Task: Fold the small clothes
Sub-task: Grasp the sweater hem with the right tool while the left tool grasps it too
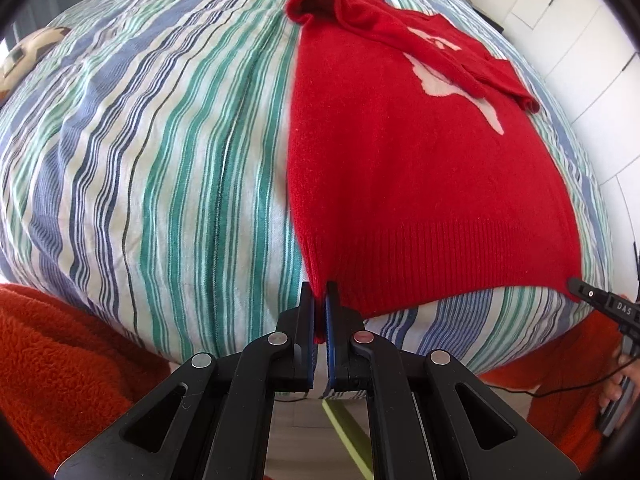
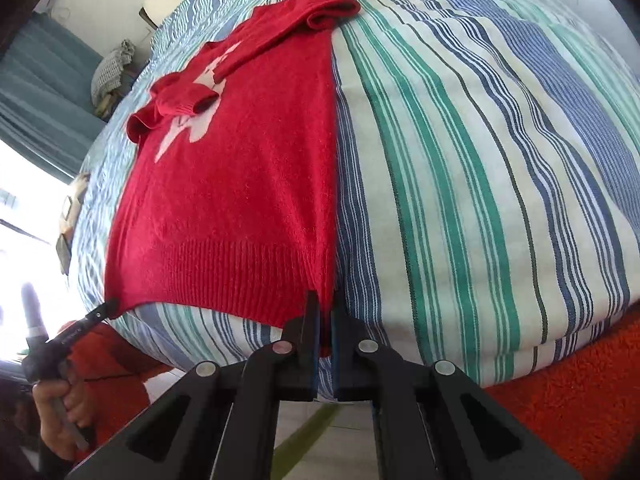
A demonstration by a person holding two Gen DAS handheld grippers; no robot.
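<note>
A small red sweater with a white motif lies flat on the striped bedsheet, sleeves folded across its chest. My left gripper is shut on the sweater's near left hem corner. My right gripper is shut on the near right hem corner of the sweater. The right gripper shows at the right edge of the left wrist view. The left gripper shows at the lower left of the right wrist view.
The bed's near edge runs just under both grippers. An orange fleece garment is on the person at the bottom. A soccer ball lies far left. White cupboards stand at the right. Teal curtains hang by a window.
</note>
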